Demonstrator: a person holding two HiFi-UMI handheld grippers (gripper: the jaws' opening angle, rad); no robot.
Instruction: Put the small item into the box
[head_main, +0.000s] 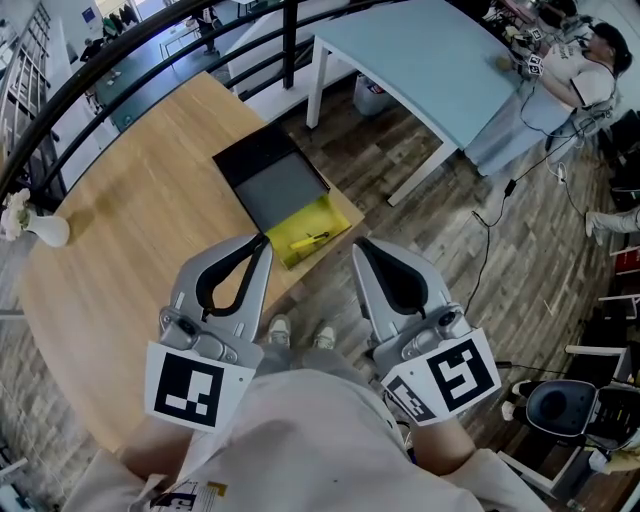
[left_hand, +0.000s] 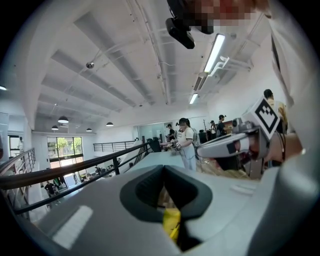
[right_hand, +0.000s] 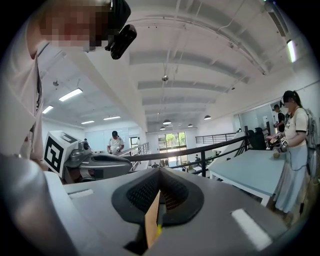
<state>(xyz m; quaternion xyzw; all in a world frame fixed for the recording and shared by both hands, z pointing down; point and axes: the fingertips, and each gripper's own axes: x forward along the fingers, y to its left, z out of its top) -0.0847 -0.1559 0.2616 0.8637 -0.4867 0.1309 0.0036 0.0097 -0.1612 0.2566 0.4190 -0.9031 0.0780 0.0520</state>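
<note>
An open box (head_main: 322, 219) with a yellow inside lies at the near edge of the round wooden table (head_main: 130, 250), its black lid (head_main: 268, 176) folded back. A small yellowish item (head_main: 310, 240) lies inside it. My left gripper (head_main: 262, 241) hovers just left of the box's near corner, jaws shut and nothing held. To the box's near right, off the table's edge, my right gripper (head_main: 360, 243) is shut and empty too. In the left gripper view, yellow of the box (left_hand: 171, 222) shows past the shut left gripper (left_hand: 163, 167). The right gripper (right_hand: 160, 170) shows a brown edge there.
A white vase with flowers (head_main: 42, 229) stands at the table's left edge. A black railing (head_main: 120, 62) curves behind the table. A light blue table (head_main: 430, 60) stands at the back right, with a person (head_main: 580, 70) beside it. My shoes (head_main: 298, 333) show below.
</note>
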